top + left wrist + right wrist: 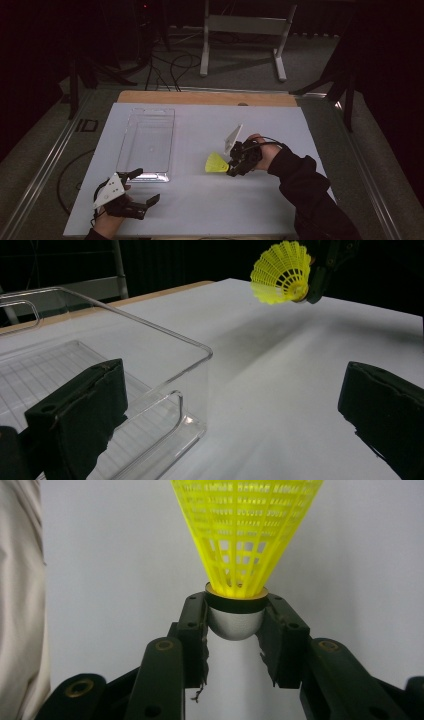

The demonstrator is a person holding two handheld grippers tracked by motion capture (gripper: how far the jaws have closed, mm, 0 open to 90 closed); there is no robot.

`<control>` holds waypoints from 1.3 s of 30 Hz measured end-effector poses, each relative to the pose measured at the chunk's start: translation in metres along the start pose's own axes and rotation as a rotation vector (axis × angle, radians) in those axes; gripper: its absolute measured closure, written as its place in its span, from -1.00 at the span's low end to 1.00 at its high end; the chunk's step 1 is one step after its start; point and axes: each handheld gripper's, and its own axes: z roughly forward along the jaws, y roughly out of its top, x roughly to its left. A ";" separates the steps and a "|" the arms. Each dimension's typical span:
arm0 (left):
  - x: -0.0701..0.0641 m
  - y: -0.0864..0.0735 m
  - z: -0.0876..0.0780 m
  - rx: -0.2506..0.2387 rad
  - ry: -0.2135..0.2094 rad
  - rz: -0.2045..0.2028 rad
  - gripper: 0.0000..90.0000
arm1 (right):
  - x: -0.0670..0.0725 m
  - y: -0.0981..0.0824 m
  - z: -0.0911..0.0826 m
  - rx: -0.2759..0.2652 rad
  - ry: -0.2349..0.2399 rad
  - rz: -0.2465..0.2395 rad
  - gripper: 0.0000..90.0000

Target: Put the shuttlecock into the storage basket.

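A yellow plastic shuttlecock [216,163] hangs above the white table, its grey cork base clamped between the jaws of my right gripper [231,171]. In the right gripper view the shuttlecock [245,535] points away from the camera and my right gripper [235,617] is shut on its base. My left gripper [148,186] rests open near the table's front left, beside the near end of a clear plastic tray [147,142]. In the left gripper view its jaws stand wide apart with nothing between them, and the shuttlecock [281,274] shows at the top right.
The clear tray [165,335] lies lengthwise on the left half of the white table sheet [280,130]. A wooden strip [205,97] edges the far side. Beyond it stand a white frame's legs [240,45] and cables on the floor.
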 end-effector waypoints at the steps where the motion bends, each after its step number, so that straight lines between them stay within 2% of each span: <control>1: 0.000 0.000 0.000 -0.001 0.000 0.001 -0.99 | 0.000 0.001 -0.001 -0.004 0.004 -0.002 0.45; 4: 0.000 0.000 0.000 -0.001 0.000 0.001 -0.99 | 0.000 0.005 -0.002 -0.009 0.007 -0.008 0.45; 11: 0.000 0.000 0.000 0.000 0.000 0.001 -0.99 | -0.001 0.014 -0.007 -0.071 0.031 -0.018 0.45; 15: 0.000 0.000 0.000 0.001 -0.001 0.000 -0.99 | -0.002 0.020 -0.009 -0.085 0.035 -0.020 0.45; 34: 0.000 0.000 0.000 0.003 -0.004 0.004 -0.99 | -0.005 0.058 -0.017 -0.089 0.030 -0.023 0.45; 39: 0.000 0.000 0.000 0.006 -0.006 0.007 -0.99 | -0.005 0.069 -0.018 -0.084 0.025 -0.038 0.45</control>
